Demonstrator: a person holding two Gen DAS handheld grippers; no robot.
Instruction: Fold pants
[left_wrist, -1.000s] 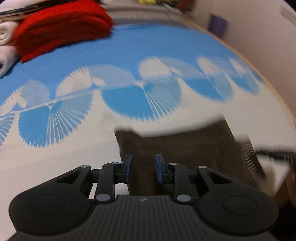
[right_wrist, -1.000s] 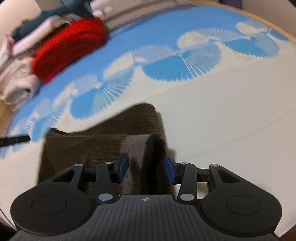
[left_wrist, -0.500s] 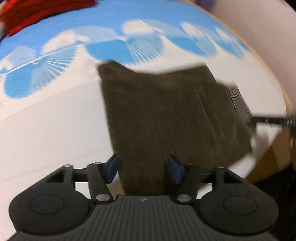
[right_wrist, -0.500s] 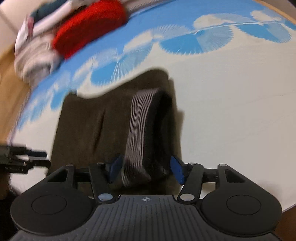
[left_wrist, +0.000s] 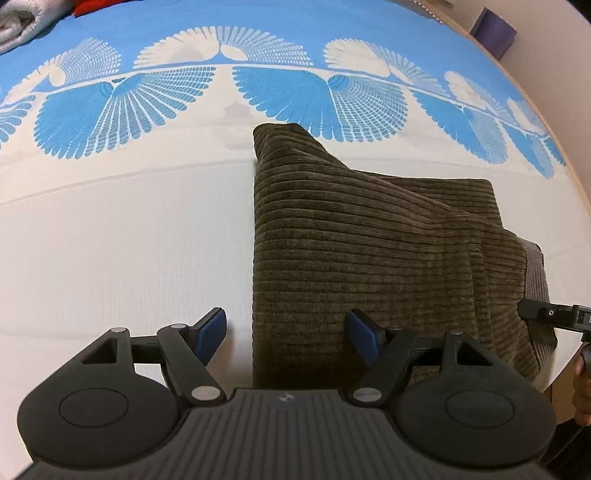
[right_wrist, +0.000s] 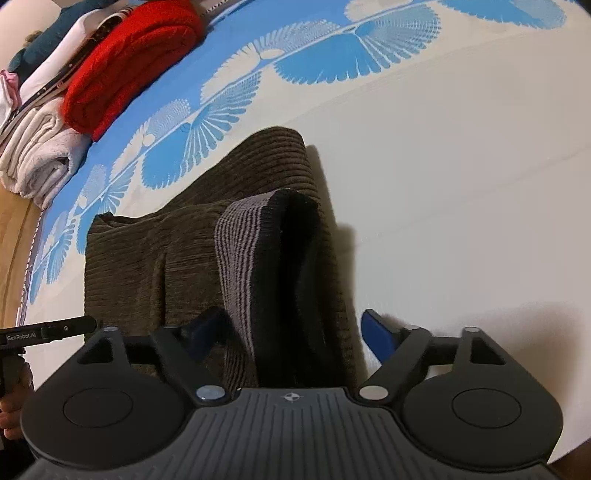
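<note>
Brown corduroy pants (left_wrist: 369, 251) lie folded on the white and blue bedspread (left_wrist: 122, 236). My left gripper (left_wrist: 286, 332) hangs over their near left edge, jaws opening; the cloth's edge lies between the blue pads (left_wrist: 212, 326) without being pressed. In the right wrist view the same pants (right_wrist: 155, 258) show a grey striped waistband (right_wrist: 243, 266) turned up at the near right end. My right gripper (right_wrist: 291, 332) straddles that waistband, jaws opening, and the pads (right_wrist: 376, 334) stand apart from the cloth. Each gripper's tip shows in the other view at the frame edge.
A red folded garment (right_wrist: 129, 62) and white folded clothes (right_wrist: 40, 155) are stacked at the far left of the bed. A wooden bed edge (right_wrist: 14, 229) runs along the left. A purple box (left_wrist: 493, 29) stands by the wall beyond the bed.
Both grippers have sunk toward the bed and their jaws have spread wide, letting go of the pants, which now lie flat in a folded stack.
</note>
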